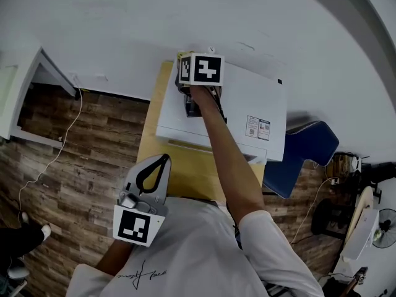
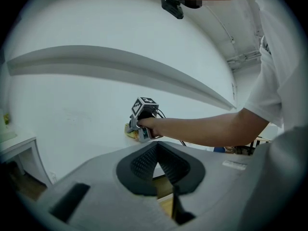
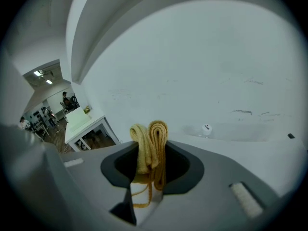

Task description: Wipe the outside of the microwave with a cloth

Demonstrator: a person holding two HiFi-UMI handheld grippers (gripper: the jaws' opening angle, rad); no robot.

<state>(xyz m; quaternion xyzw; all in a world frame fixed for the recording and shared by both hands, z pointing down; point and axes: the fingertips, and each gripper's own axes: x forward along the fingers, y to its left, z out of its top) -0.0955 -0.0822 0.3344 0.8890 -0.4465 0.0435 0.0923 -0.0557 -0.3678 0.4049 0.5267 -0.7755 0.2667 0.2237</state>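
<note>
Your right gripper (image 3: 150, 153) has its jaws pinched on a bunched yellow cloth (image 3: 157, 134). The folds stand up between the pads at the centre of the right gripper view, and a few loose threads hang below them. In the head view your right arm reaches up the middle of the frame. It holds that gripper over the top panel of the white microwave (image 1: 247, 101), at the panel's upper left corner, close to the wall. A sliver of the cloth shows just beside the marker cube there. The left gripper view shows the same spot from the side, with the cloth low against the microwave's top. You cannot tell from any view how firmly it presses.

Your left gripper (image 2: 157, 150) has its jaws pressed together with nothing between them. In the head view it sits at lower centre-left, near your chest, well apart from the microwave and pointing toward it.

The microwave stands on a yellow-topped table (image 1: 185, 172). A blue chair (image 1: 306, 150) is at the right of the frame, just beside the table.
</note>
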